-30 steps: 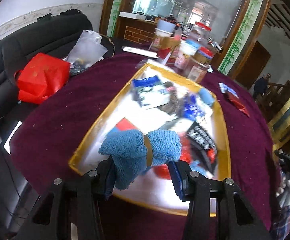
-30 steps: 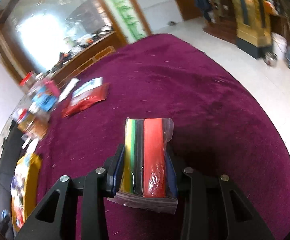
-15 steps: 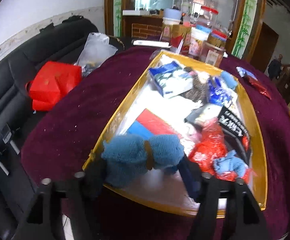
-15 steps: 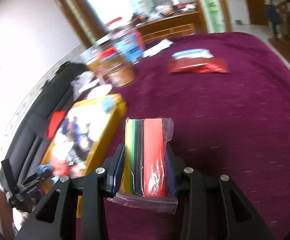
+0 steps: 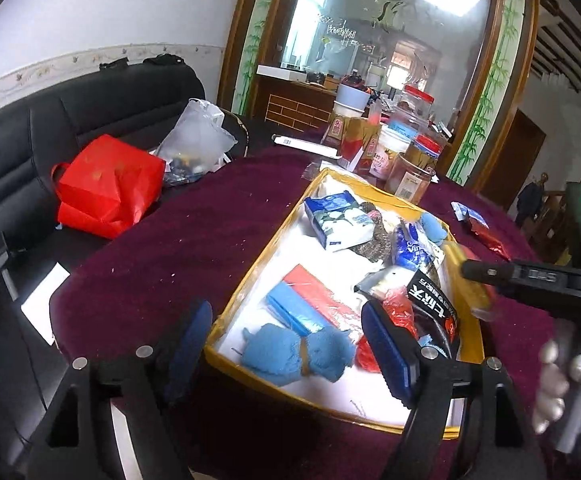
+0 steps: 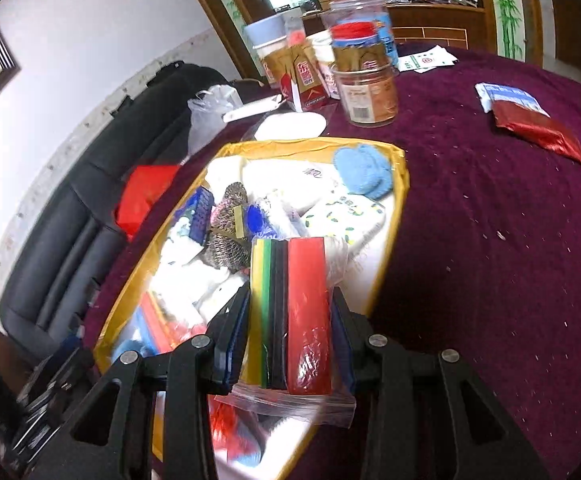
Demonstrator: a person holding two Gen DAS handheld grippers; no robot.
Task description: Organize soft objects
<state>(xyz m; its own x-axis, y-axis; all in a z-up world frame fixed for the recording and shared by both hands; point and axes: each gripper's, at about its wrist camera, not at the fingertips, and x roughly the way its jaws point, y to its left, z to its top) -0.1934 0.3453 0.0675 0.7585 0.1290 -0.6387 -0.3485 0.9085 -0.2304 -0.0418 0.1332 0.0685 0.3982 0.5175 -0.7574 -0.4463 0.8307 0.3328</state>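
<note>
A yellow-rimmed tray (image 5: 250, 284) on the maroon tablecloth holds several soft items and packets. A blue cloth bundle tied with a band (image 5: 298, 352) lies in the tray's near corner. My left gripper (image 5: 286, 344) is open and empty just above and behind it. My right gripper (image 6: 290, 316) is shut on a clear bag of coloured foam sheets (image 6: 294, 312), yellow, green, black and red, held over the tray's right rim (image 6: 394, 216). The right gripper also shows at the right of the left wrist view (image 5: 530, 276).
Jars and boxes (image 5: 406, 152) stand behind the tray. A red packet (image 6: 538, 132) lies on the cloth to the right. A black sofa with a red bag (image 5: 106, 184) and a clear plastic bag (image 5: 198, 136) is at the left.
My left gripper opened and let the blue cloth bundle drop into the tray, then pulled back. My right gripper swung left with the foam sheet bag, from over bare cloth to over the tray.
</note>
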